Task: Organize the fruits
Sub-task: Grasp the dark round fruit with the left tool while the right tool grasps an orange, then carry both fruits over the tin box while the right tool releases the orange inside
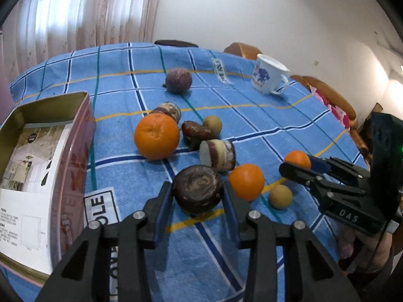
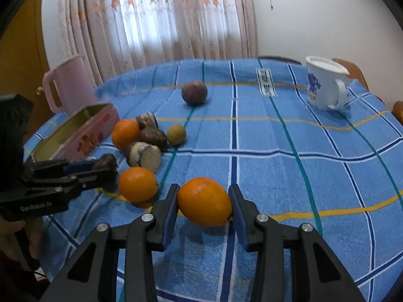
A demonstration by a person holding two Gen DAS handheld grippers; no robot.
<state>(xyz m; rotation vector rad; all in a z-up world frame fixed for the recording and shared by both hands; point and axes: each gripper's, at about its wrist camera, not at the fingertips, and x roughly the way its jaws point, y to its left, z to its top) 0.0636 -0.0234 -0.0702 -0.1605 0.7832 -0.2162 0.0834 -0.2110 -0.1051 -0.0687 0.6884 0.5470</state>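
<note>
My left gripper point(image 1: 198, 193) is shut on a dark brown round fruit point(image 1: 197, 188) and holds it just above the blue checked cloth. My right gripper point(image 2: 204, 202) is shut on a small orange point(image 2: 204, 201); it also shows in the left wrist view point(image 1: 298, 159). Between them lie a large orange point(image 1: 156, 136), a second small orange point(image 1: 246, 181), a tan longan point(image 1: 280, 196), another longan point(image 1: 212, 124), several brown fruits point(image 1: 217, 154) and a purple passion fruit point(image 1: 178, 80). A pink tin box point(image 1: 73, 151) stands open at the left.
A white mug with a blue flower print point(image 1: 269, 76) stands at the far right of the table. A pink pitcher point(image 2: 68, 85) stands behind the tin box. Wooden chair backs point(image 1: 327, 95) line the table's far edge. A curtain hangs behind.
</note>
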